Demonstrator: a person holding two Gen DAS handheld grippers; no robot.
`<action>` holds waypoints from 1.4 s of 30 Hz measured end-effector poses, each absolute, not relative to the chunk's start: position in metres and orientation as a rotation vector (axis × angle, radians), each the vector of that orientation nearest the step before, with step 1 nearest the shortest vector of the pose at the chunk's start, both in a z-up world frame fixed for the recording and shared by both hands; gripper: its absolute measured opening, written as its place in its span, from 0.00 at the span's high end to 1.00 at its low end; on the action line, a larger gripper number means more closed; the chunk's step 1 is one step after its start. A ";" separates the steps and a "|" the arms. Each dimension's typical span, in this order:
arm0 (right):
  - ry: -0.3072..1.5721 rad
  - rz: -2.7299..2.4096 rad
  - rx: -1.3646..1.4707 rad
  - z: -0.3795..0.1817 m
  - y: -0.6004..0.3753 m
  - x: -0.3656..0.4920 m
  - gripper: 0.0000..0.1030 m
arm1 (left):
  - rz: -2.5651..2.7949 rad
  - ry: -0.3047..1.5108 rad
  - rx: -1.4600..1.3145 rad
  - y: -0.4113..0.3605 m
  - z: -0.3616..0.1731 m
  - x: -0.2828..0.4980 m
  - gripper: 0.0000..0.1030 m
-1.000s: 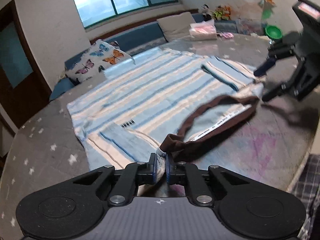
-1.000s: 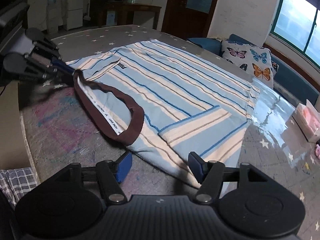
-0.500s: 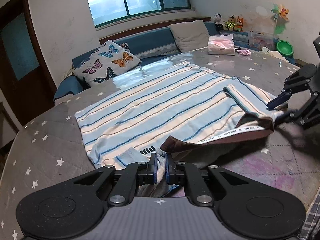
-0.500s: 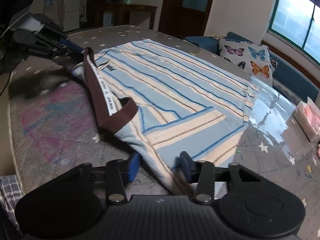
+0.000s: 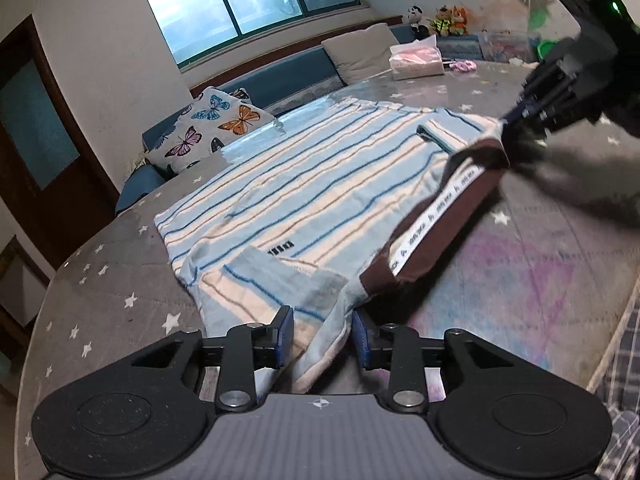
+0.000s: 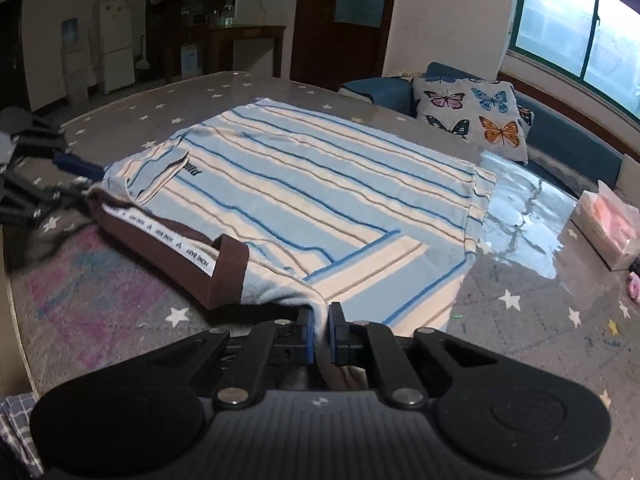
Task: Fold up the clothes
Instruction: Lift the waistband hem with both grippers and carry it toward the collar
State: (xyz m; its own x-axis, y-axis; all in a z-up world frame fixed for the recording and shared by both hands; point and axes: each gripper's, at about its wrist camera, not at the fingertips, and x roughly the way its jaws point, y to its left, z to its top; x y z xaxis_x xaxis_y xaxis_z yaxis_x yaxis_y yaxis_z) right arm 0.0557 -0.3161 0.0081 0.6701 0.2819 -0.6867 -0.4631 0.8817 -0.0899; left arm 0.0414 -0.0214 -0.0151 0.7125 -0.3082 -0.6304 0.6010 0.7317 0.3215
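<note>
Striped shirt [image 5: 320, 184] lies flat on the star-print bench [image 5: 120, 280], brown collar [image 5: 440, 224] at the near edge btw both tools. Left tool [image 5: 322, 334]: jaws opening, shoulder fabric draped loose btw them, pads not pressing. Right tool [image 6: 320, 334]: pinched tight on the other shoulder's edge, cloth running up from the pads. Collar tape reads "HONE BABY" [image 6: 196, 256]; dark chest print [image 6: 194, 170] upside down, not legible.
</note>
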 end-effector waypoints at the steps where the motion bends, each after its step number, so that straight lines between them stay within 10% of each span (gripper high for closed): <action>1: 0.719 0.422 -0.262 0.009 -0.317 0.056 0.94 | -0.531 0.582 0.556 -0.021 -0.017 0.040 0.63; 8: 0.708 0.403 -0.247 0.012 -0.316 0.054 0.95 | -0.507 0.576 0.610 -0.019 -0.028 0.042 0.59; 15: 0.681 0.381 -0.211 0.015 -0.316 0.051 0.95 | -0.506 0.564 0.596 -0.017 -0.030 0.042 0.91; 42: 0.481 0.470 -0.215 0.114 -0.311 -0.105 0.96 | -0.389 0.314 0.429 0.020 0.078 -0.099 0.93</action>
State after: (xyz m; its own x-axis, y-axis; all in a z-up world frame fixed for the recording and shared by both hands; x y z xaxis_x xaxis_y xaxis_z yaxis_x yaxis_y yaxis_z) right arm -0.1053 -0.3114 0.1137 0.7834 0.3822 -0.4901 -0.4811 0.8721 -0.0890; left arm -0.0991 0.0199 0.0776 0.8792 -0.2969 -0.3727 0.4269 0.8383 0.3391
